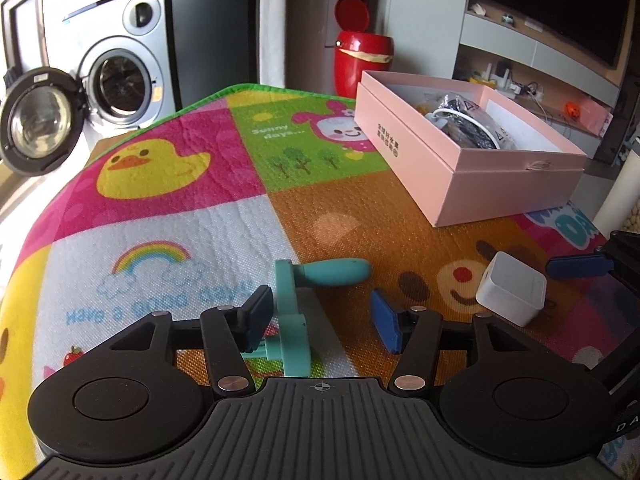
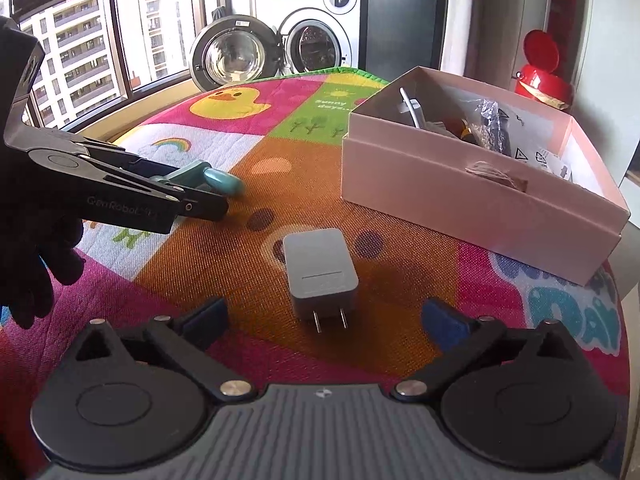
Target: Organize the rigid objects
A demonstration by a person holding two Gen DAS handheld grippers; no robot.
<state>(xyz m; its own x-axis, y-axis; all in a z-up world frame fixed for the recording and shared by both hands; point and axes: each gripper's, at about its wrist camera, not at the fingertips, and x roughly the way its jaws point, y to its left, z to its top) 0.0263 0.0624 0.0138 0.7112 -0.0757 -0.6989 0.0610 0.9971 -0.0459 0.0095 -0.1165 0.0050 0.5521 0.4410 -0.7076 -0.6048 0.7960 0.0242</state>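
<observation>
While the left gripper [image 1: 322, 318] straddles the teal crank [image 1: 294, 320], jaws wide.

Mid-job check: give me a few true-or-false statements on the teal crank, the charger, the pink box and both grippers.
1. The left gripper is open around the teal crank. True.
2. The white charger is already in the pink box. False: it lies on the mat, in front of the box.
3. The right gripper is shut on the charger. False: it is open, and the charger lies beyond its fingertips with its prongs toward them.
4. The pink box already holds items. True.
5. The washing machine door is closed. False: it hangs open.
</observation>
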